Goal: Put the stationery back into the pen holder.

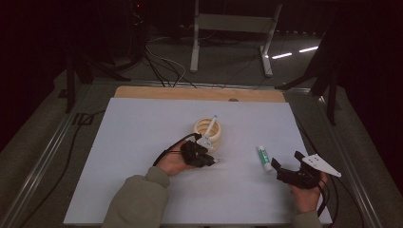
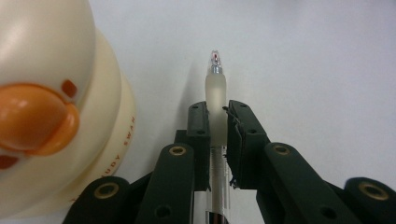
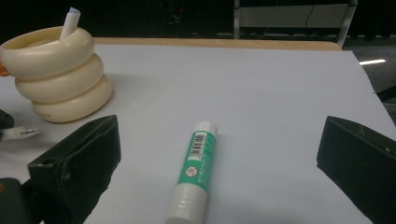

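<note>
A clear pen with a frosted grip and a fine tip is clamped between the two black jaws of my left gripper, pointing away over the white mat. In the high view the left gripper sits just in front of a cream ringed holder with an orange duck beak. A white stick stands in the holder. A green-and-white glue stick lies flat on the mat between the wide-apart jaws of my right gripper, untouched. From above, the right gripper lies beside the glue stick.
A white mat covers the table, and a strip of bare wood shows at the far edge. Beyond the table are a white frame stand and cables on a dark floor.
</note>
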The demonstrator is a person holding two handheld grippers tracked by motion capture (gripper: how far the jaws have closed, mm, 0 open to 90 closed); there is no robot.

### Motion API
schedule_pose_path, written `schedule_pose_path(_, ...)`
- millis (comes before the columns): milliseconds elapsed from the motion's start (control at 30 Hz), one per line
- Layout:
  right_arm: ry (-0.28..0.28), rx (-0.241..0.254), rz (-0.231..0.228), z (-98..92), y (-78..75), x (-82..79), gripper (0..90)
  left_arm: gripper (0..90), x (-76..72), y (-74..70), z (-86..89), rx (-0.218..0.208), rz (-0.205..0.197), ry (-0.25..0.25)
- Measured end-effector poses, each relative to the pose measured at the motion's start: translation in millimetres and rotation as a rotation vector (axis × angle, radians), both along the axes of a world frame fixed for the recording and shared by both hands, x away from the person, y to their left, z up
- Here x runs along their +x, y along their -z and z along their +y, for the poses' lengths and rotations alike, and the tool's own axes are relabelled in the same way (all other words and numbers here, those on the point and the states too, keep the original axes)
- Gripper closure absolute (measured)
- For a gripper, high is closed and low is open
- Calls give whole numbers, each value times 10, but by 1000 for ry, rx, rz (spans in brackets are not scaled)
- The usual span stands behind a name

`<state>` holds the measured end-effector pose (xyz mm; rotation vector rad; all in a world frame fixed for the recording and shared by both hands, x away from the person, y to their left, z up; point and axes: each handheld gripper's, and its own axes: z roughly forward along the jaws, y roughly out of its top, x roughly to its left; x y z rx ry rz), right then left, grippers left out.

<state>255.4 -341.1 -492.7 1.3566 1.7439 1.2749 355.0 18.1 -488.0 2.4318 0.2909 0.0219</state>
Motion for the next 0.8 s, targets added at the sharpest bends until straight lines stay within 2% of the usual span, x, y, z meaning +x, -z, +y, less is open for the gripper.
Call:
schedule_pose_path(667,1,0,-1,-2,-1,-1,0,807,1,-250,46,-70,-25,-25)
schedule_pose_path(800,2,1,0,-2,-1,0,0,807,9,-309,60,-100,-29,-43)
